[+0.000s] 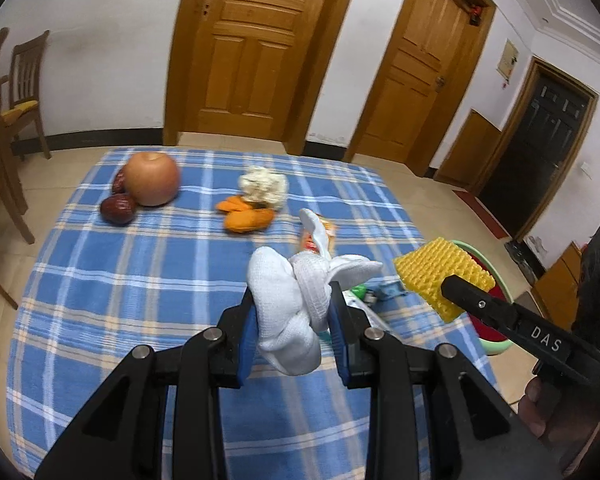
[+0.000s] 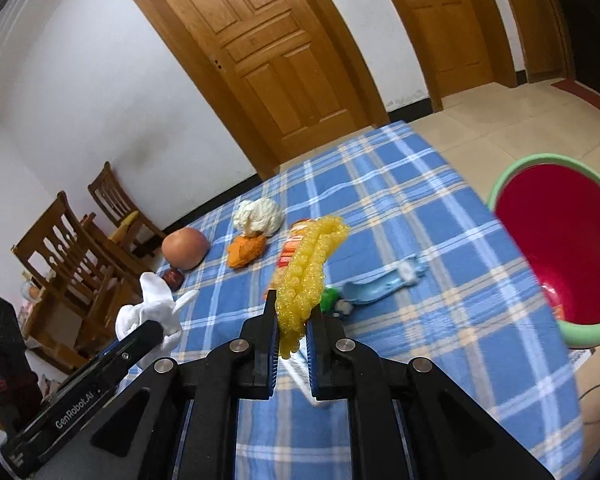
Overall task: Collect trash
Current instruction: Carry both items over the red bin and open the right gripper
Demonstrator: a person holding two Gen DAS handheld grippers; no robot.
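Note:
My left gripper (image 1: 296,304) is shut on a crumpled white cloth (image 1: 296,300) and holds it above the blue plaid tablecloth (image 1: 140,280). It also shows in the right wrist view (image 2: 152,312). My right gripper (image 2: 294,316) is shut on a yellow foam net (image 2: 308,272), which shows in the left wrist view (image 1: 440,276) beside a green bin with a red inside (image 2: 564,240). On the table lie an orange snack wrapper (image 1: 320,240), a blue wrapper (image 2: 380,280) and a small green item (image 2: 332,298).
An apple (image 1: 152,178), two red dates (image 1: 118,208), orange peel (image 1: 246,214) and a cauliflower piece (image 1: 264,184) sit at the far side of the table. Wooden chairs (image 2: 80,240) stand left. Wooden doors (image 1: 256,40) are behind.

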